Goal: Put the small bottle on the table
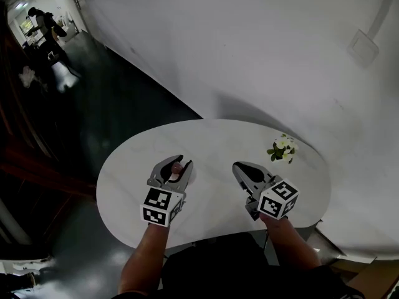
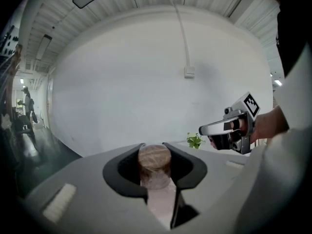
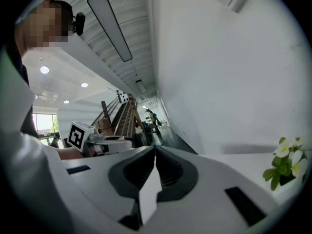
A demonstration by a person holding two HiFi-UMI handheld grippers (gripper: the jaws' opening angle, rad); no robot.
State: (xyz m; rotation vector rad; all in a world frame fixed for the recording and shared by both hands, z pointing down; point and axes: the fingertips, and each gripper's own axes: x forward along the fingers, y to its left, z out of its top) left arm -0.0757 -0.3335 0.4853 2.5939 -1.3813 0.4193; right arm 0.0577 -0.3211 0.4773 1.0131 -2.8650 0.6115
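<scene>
Gripping the small bottle (image 2: 154, 172) between jaws held partly apart against its sides, the left hand-held gripper (image 1: 176, 164) hangs over the left half of the white worktop (image 1: 124, 173). The bottle sits cork end up, its long axis roughly upright, so the surface lies directly beneath its base; whether it touches cannot be told. Setting it down looks like a short lowering by this hand alone. To the right, the right hand-held gripper (image 1: 240, 166) is closed on nothing, with a small flower sprig (image 1: 282, 148) beyond it.
</scene>
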